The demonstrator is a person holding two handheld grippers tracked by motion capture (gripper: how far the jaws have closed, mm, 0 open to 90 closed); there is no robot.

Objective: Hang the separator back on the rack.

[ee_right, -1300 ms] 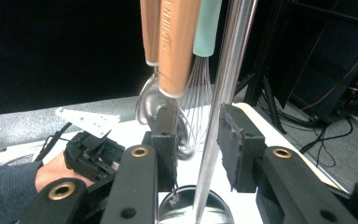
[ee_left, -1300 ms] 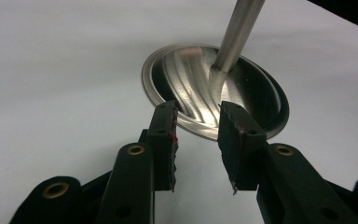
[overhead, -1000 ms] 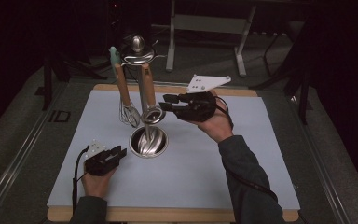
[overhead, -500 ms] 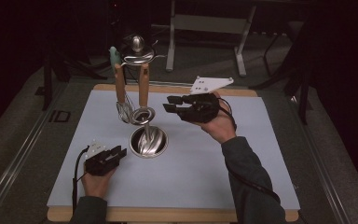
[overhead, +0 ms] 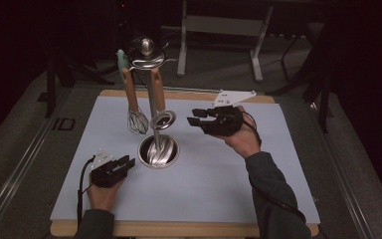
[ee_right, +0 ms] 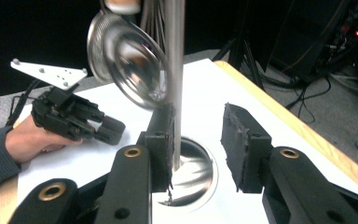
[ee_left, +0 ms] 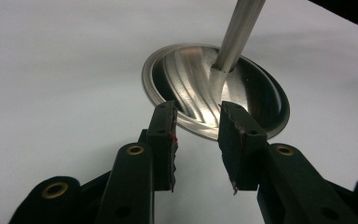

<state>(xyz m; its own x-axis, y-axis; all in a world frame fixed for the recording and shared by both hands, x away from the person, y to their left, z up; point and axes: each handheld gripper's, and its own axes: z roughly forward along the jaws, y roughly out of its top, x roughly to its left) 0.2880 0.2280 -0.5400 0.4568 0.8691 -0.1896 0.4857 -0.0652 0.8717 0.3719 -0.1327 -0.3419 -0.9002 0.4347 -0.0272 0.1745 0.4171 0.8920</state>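
Observation:
A steel utensil stand has a round dished base [overhead: 158, 151] on the white mat and a thin pole [overhead: 151, 99] rising to a hook ring. From it hang a wooden-handled whisk [overhead: 137, 122], a wooden-handled round steel strainer [overhead: 162, 120] and a teal-tipped tool [overhead: 122, 58]. My left gripper [overhead: 128, 162] rests low, open, just left of the base; the base [ee_left: 242, 93] lies right beyond its tips [ee_left: 198, 140]. My right gripper [overhead: 195, 117] is held up, open and holding nothing, a little right of the strainer. The pole [ee_right: 174, 70] stands just past its left jaw, the strainer [ee_right: 126, 60] beside it.
The mat [overhead: 219, 189] lies on a wooden board [overhead: 189, 229] with bare room to the right and front. The other hand's gripper [ee_right: 74, 116] shows beyond the stand. Dark floor, cables and table legs [overhead: 256, 45] surround the board.
My right gripper has drawn back to the right, away from the strainer. The strainer has swung left and back on its hook. The left gripper has stayed put.

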